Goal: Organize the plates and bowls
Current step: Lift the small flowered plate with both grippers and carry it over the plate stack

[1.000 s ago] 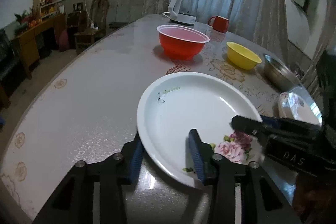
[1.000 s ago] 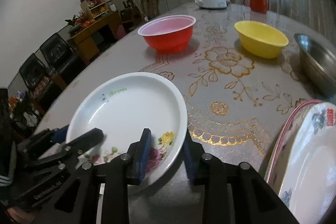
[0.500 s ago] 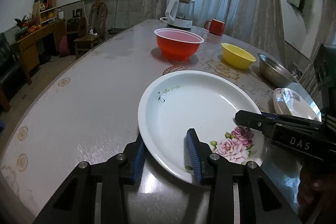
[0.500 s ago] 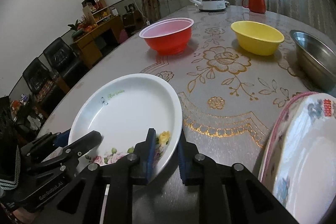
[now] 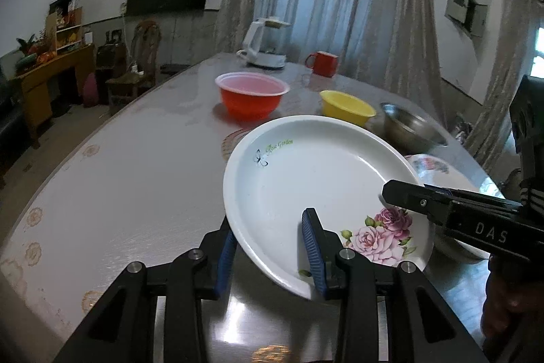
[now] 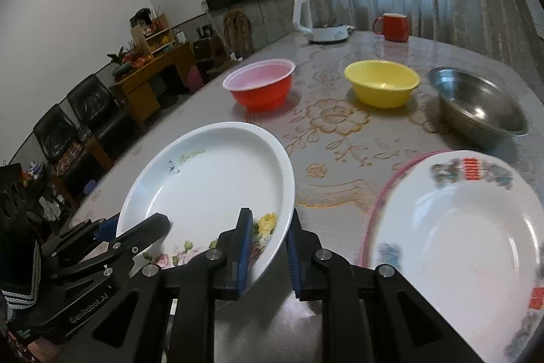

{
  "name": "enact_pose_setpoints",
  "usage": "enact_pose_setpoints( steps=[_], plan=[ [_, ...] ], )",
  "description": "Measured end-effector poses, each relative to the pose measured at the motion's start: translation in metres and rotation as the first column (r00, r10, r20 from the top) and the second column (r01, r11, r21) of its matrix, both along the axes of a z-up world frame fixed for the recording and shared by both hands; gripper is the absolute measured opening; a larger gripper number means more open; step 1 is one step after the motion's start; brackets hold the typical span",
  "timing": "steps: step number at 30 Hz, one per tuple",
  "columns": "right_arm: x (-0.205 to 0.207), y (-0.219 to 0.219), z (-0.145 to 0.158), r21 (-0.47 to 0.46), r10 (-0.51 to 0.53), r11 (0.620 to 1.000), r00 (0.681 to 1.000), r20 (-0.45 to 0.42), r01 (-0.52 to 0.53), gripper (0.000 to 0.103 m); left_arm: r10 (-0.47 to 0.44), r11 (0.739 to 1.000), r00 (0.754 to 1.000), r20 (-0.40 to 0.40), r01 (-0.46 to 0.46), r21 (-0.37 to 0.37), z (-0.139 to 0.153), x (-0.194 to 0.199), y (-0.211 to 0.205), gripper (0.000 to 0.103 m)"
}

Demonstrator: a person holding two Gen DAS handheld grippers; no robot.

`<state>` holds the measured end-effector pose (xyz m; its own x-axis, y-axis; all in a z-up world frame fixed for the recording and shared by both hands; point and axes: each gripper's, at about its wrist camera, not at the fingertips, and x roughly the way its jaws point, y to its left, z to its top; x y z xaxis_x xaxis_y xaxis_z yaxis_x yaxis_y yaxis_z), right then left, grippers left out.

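A white plate with roses (image 5: pixel 316 172) is held above the table by both grippers. My left gripper (image 5: pixel 270 247) is shut on its near left rim. My right gripper (image 6: pixel 267 245) is shut on its right rim; it shows in the left wrist view (image 5: pixel 408 198) too. The plate (image 6: pixel 210 179) is lifted and tilted. A second white plate with a pink rim (image 6: pixel 459 227) lies on the table to the right. A red bowl (image 6: pixel 260 84), a yellow bowl (image 6: pixel 382 87) and a steel bowl (image 6: pixel 477 106) stand in a row farther back.
A white kettle (image 6: pixel 321 16) and a red mug (image 6: pixel 392 27) stand at the far end of the table (image 5: pixel 129 179). Chairs and a wooden cabinet (image 6: pixel 149 74) stand beyond the table's left edge. Curtains hang behind the table.
Both grippers have lifted the rose plate off the table and carried it right, toward the pink-rimmed plate. The right gripper has closed onto the rim.
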<state>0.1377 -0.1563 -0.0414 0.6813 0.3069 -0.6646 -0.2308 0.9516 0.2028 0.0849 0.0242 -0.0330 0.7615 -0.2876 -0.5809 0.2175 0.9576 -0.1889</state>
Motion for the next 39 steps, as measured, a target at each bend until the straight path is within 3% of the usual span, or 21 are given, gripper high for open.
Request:
enact_pose_setpoints(
  steps=[17, 28, 39],
  plan=[
    [-0.056, -0.1, 0.029, 0.039, -0.203, 0.979, 0.979, 0.034, 0.201, 0.018, -0.219, 0.976, 0.976, 0.017, 0.219, 0.007, 0.029, -0.017, -0.1, 0.038],
    [-0.071, -0.165, 0.024, 0.05, -0.343, 0.938, 0.939, -0.031, 0.344, 0.018, -0.336, 0.941, 0.94, -0.05, 0.338, 0.024, 0.024, -0.011, -0.17, 0.038],
    [-0.062, -0.189, 0.005, 0.034, -0.392, 0.916, 0.912, -0.124, 0.399, 0.018, -0.358, 0.928, 0.927, -0.11, 0.366, 0.066, 0.009, -0.005, -0.196, 0.039]
  ],
)
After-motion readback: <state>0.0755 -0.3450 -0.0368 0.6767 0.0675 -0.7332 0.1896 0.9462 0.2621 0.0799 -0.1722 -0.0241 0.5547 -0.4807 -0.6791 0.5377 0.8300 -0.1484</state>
